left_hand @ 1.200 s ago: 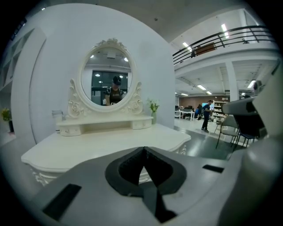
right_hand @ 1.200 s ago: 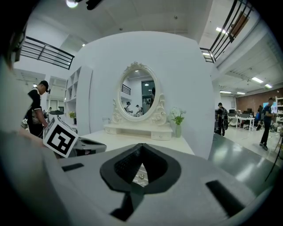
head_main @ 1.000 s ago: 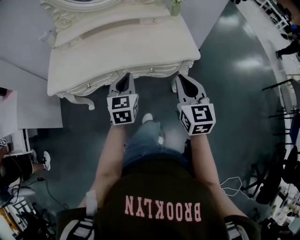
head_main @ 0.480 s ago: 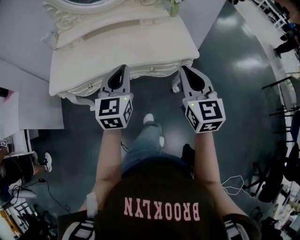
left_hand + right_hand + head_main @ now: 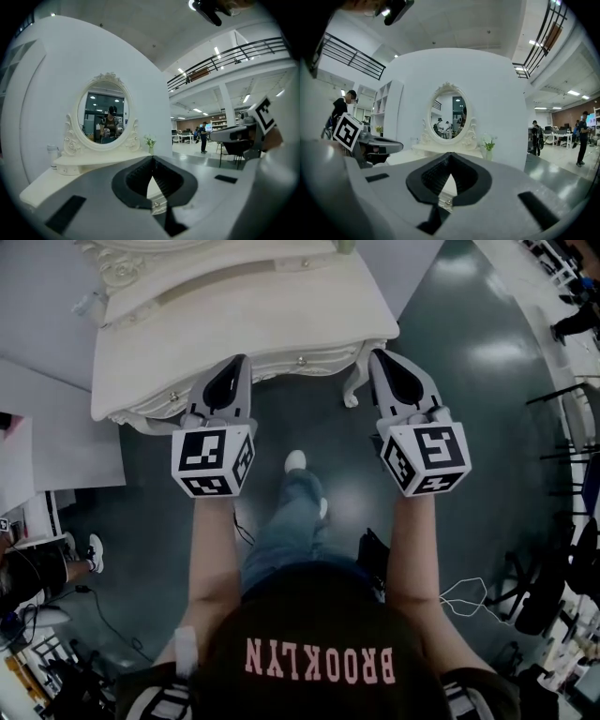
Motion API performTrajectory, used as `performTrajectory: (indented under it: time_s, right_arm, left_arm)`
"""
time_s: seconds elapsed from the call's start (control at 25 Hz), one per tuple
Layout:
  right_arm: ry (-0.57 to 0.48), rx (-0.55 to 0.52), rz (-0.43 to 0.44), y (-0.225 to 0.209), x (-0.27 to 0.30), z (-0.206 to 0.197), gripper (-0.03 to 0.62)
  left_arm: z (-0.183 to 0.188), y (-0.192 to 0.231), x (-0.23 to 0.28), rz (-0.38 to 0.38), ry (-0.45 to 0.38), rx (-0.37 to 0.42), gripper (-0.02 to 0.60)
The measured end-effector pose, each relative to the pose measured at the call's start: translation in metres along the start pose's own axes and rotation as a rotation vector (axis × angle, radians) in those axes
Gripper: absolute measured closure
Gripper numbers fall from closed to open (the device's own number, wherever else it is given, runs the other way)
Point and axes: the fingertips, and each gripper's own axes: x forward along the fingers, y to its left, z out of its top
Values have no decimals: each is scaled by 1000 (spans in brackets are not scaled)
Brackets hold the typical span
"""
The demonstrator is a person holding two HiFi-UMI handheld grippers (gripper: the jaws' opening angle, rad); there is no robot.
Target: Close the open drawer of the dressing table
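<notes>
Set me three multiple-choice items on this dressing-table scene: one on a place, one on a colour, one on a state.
1. In the right gripper view, where does the small vase of green sprigs stand relative to the oval carved-frame mirror?
A. left of it
B. right of it
C. on the floor below it

2. What colour is the ornate carved dressing table?
A. black
B. red
C. cream white

3. How do the jaws of the left gripper and the right gripper stand?
A. both shut, empty
B. both wide open
C. each clamped on a cloth

Key:
1 B: the vase stands on the tabletop by the mirror's right edge.
2 C: the top and carved front are cream white in the head view.
3 A: in each gripper view the dark pads meet at the tip with nothing between them.
</notes>
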Motion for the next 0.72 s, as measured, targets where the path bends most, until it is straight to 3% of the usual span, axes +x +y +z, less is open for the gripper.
performTrajectory:
  time_s: [0.56, 0.72]
  right_arm:
    - [26, -70, -8, 9, -25, -3, 599]
    - [31, -66, -27, 6, -31, -3, 599]
  left_arm:
    - [11, 1, -28, 9, -41, -41, 575]
    - [15, 2, -32, 18, -41, -16, 575]
